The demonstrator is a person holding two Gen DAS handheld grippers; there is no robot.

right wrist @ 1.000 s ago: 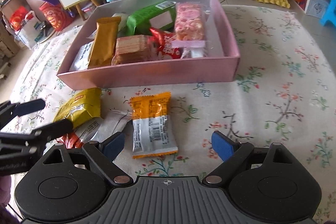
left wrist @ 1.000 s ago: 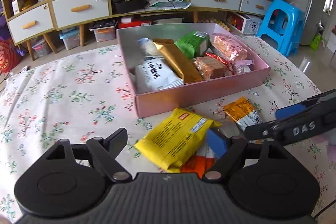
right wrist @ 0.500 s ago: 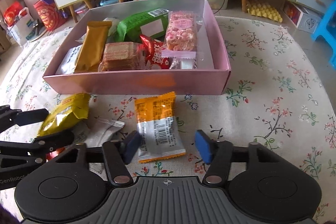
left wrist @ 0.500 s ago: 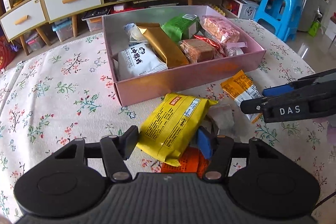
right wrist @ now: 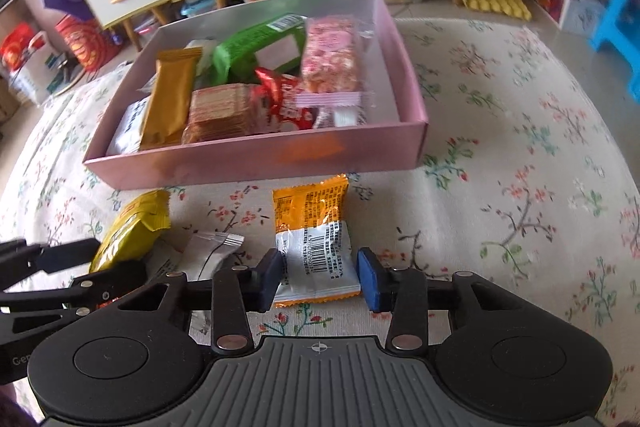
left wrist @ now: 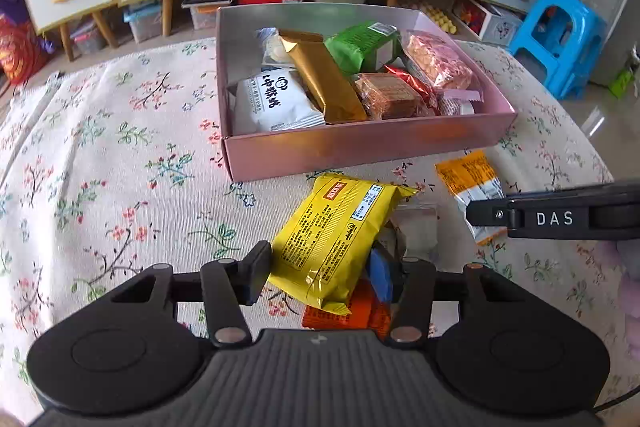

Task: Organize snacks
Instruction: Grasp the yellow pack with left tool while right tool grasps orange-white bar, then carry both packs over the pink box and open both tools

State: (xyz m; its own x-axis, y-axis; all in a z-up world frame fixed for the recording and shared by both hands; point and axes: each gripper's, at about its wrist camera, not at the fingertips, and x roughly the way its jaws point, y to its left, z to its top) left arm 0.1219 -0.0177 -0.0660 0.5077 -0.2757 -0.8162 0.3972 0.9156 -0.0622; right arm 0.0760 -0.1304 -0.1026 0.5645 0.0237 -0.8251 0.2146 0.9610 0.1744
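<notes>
Both tongs have just been closing, each around a packet. Left tongs (left wrist: 318,269) are clamped on the yellow snack packet (left wrist: 336,235), pads pressed to its sides, its near end over an orange-red packet (left wrist: 344,311). Right tongs (right wrist: 320,277) grip the lower end of the orange-and-white packet (right wrist: 316,243). Beneath them spreads the flowered counter (left wrist: 120,163), with the pink box (left wrist: 360,147) just beyond both packets, filled with a white bag (left wrist: 272,103), gold bar (left wrist: 320,75), green packet (left wrist: 360,43) and wafers (left wrist: 388,95). A small silver sachet (right wrist: 212,251) lies between the two gripped packets.
</notes>
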